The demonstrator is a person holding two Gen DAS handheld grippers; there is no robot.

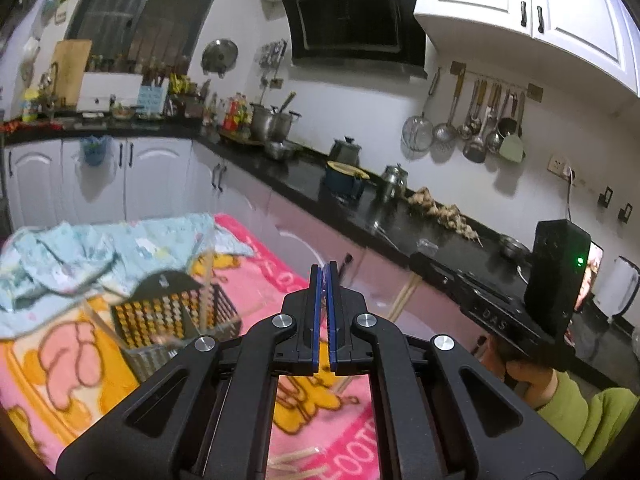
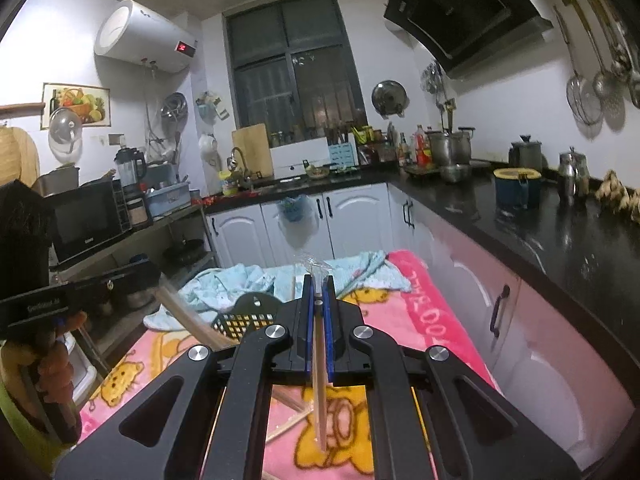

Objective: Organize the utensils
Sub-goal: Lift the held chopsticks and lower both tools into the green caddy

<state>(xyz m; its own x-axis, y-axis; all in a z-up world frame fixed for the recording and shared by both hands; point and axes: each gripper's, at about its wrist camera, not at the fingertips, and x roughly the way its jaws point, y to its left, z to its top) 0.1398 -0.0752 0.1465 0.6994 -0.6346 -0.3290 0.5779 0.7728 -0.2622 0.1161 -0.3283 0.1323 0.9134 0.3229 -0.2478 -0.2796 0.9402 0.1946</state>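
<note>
I hold two grippers, one in each hand. My right gripper (image 2: pixel 319 280) has its blue-padded jaws clamped on one pale wooden chopstick (image 2: pixel 319 368), which runs straight back between the jaws and ends below them; a bit of clear wrapper sticks out ahead of the jaw tips. My left gripper (image 1: pixel 325 270) has its jaws pressed together. From the right wrist view it looks as though a pair of light wooden chopsticks (image 2: pixel 188 320) slants down from that left gripper (image 2: pixel 60 308); in the left view I only see pale stick ends just right of and below the jaws, so I cannot tell exactly how they sit between them.

One black perforated utensil basket (image 1: pixel 176 312) stands ahead and left of my left jaws, upright, with at least one thin stick (image 1: pixel 206 280) standing in it; blur keeps me from counting more. From my right jaws the same basket (image 2: pixel 244 322) shows just left of them, partly behind the gripper body.

Several loose chopsticks (image 2: pixel 290 412) lie under my right jaws on the pink cartoon blanket (image 2: pixel 420 320) covering the bench; I count about three, crossing. Two more stick ends (image 1: pixel 292 460) show beneath my left jaws.

Beyond the basket lies one crumpled light-blue cloth (image 1: pixel 100 248). To the right of both jaws runs a black kitchen counter (image 2: pixel 560 240) crowded with pots.
</note>
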